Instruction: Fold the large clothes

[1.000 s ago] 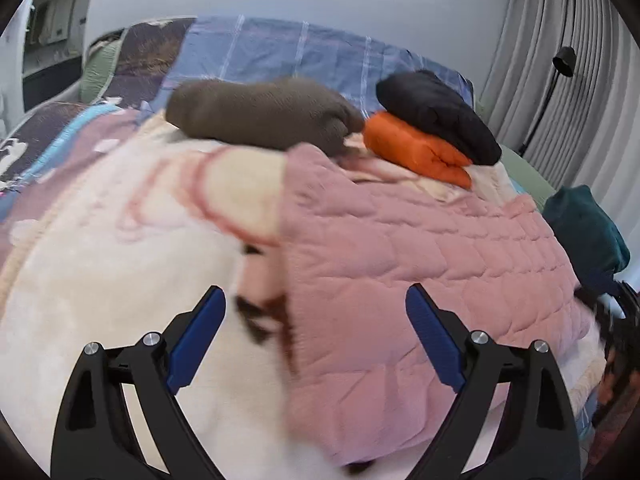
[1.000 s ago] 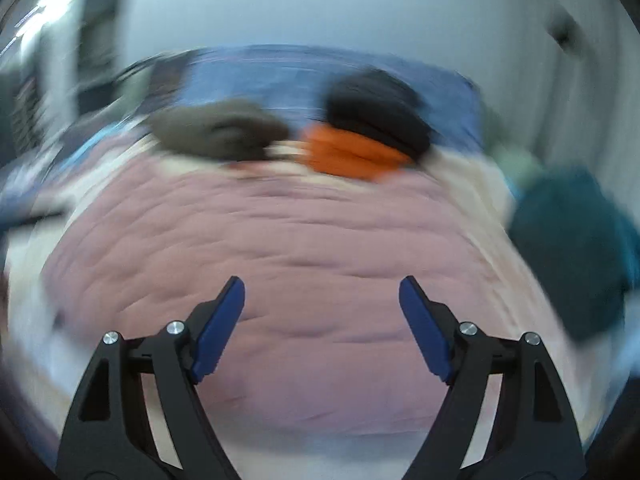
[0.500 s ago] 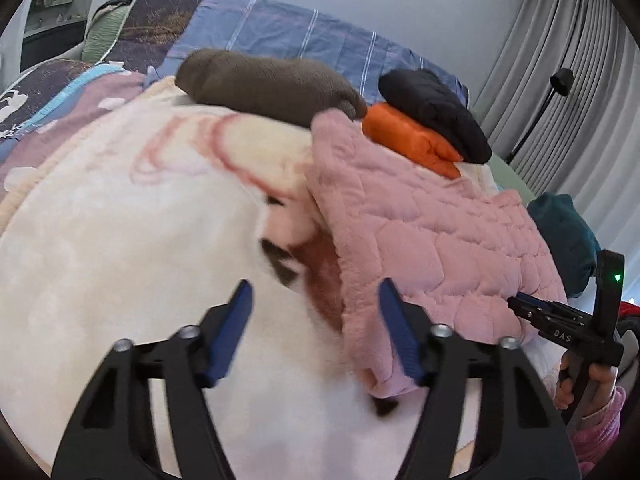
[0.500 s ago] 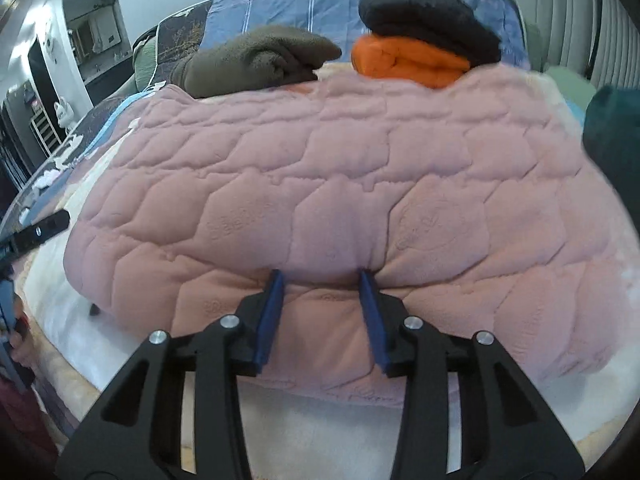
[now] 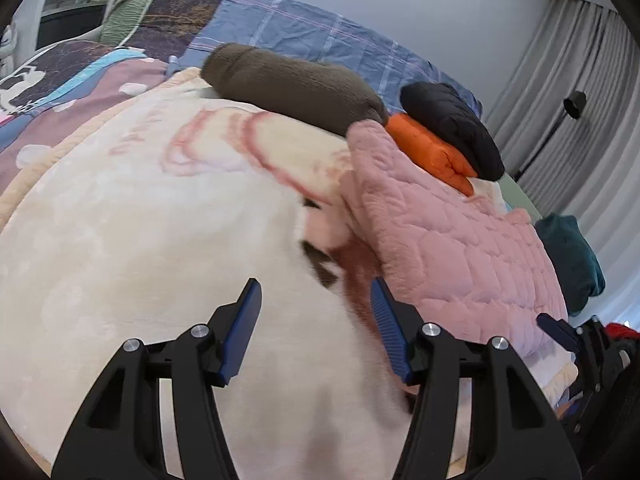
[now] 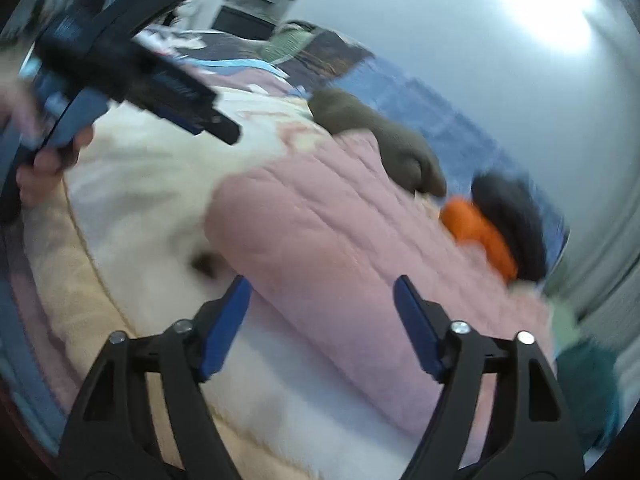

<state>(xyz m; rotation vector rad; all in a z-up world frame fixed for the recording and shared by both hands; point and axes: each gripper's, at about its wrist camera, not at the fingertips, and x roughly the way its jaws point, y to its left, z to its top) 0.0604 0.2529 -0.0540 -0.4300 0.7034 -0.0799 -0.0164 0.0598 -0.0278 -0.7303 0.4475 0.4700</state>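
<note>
the pink quilted garment [image 5: 460, 248] lies folded just ahead and right of the left gripper [image 5: 316, 328], whose jaws stand apart and empty. the right gripper [image 6: 320, 324] hovers over its near edge, jaws apart too. likely between folds; next calls for regripping an edge. folded brown piece [image 5: 292, 88] beyond.

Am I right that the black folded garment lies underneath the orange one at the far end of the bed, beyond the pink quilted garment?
Not quite: the black folded garment lies on top of the orange one, as the left wrist view shows, beyond the pink quilted garment.
</note>
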